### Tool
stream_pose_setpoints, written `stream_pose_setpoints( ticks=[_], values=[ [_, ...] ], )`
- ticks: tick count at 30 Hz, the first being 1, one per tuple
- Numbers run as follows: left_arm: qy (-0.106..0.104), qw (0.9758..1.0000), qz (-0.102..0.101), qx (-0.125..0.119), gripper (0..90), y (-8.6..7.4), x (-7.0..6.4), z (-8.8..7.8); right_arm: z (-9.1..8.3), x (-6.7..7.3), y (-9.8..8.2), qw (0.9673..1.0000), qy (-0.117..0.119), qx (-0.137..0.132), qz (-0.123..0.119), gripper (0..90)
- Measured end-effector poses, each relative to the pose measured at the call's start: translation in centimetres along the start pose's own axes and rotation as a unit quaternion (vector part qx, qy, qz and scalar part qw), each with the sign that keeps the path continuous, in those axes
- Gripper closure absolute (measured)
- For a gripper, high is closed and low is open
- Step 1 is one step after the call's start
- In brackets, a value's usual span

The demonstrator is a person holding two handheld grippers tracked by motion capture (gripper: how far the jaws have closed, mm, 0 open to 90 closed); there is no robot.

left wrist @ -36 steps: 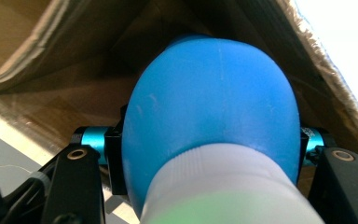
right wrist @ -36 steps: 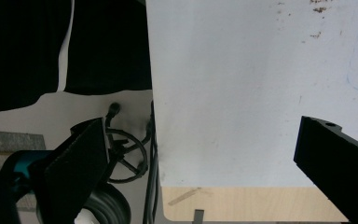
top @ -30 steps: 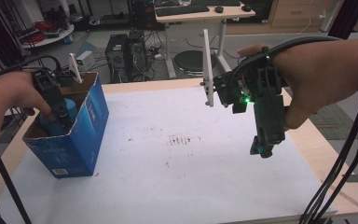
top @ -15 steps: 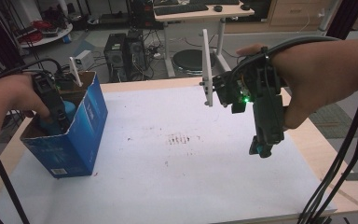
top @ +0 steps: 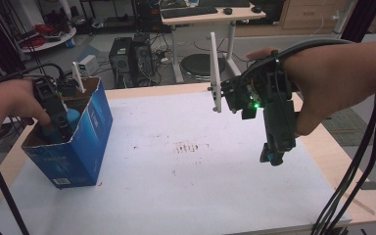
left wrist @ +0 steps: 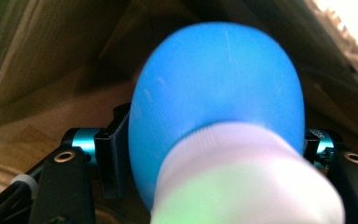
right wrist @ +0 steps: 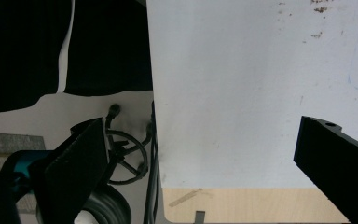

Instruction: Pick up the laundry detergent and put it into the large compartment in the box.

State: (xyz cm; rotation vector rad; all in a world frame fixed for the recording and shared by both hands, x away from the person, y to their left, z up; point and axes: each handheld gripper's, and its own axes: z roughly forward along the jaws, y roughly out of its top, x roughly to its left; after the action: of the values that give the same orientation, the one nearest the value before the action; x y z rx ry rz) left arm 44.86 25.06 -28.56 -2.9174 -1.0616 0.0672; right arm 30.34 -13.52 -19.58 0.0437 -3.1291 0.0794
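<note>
Dim, soft high view; close blue object point(left wrist: 216, 93) blurred, overexposed corner.

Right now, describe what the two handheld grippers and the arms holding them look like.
The right gripper is black with a long narrow body, a lit green light, teal metal near its jaws and a white upright plate on its side. Several black cables trail from it. The left gripper is black too, with teal fittings beside its jaws and a black cable. Both forearms are bare, with no sleeves showing.
</note>
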Motion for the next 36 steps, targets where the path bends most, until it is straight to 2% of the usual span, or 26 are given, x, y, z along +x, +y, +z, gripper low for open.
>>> stream_pose_setpoints(
  ticks=[7, 8, 12, 15, 25, 34, 36],
  values=[
    [0.007, 1.0000, 0.006, -0.001, 31.9, -0.1, -0.2, -0.8, -0.1, 0.0, 0.0, 1.0000, 0.000, 0.002, -0.001, 2.0],
    [0.008, 1.0000, 0.006, -0.001, 31.9, -0.1, -0.2, -1.0, -0.1, 0.2, 0.0, 1.0000, 0.001, 0.002, 0.007, 2.0],
    [0.012, 0.9999, 0.008, -0.006, 31.3, -0.2, -0.3, -1.7, -0.1, 0.1, 0.2, 1.0000, 0.000, -0.002, -0.006, 2.0],
    [0.015, 0.9998, 0.011, -0.007, 30.9, -0.4, -0.5, -2.4, -0.2, 0.1, 0.2, 1.0000, -0.001, 0.000, -0.001, 2.0],
    [0.031, 0.9992, 0.017, -0.019, 27.8, -0.2, -1.5, -5.2, -0.2, 0.2, 0.6, 1.0000, -0.002, -0.001, -0.006, 2.0],
    [0.033, 0.9986, 0.027, -0.033, 23.6, -0.4, -2.5, -7.6, -0.3, 0.3, 0.5, 1.0000, -0.003, -0.001, -0.005, 2.0],
    [0.033, 0.9986, 0.027, -0.033, 23.2, -0.4, -2.5, -7.6, -0.3, 0.3, 0.5, 1.0000, -0.003, -0.001, -0.005, 2.0]
  ],
)
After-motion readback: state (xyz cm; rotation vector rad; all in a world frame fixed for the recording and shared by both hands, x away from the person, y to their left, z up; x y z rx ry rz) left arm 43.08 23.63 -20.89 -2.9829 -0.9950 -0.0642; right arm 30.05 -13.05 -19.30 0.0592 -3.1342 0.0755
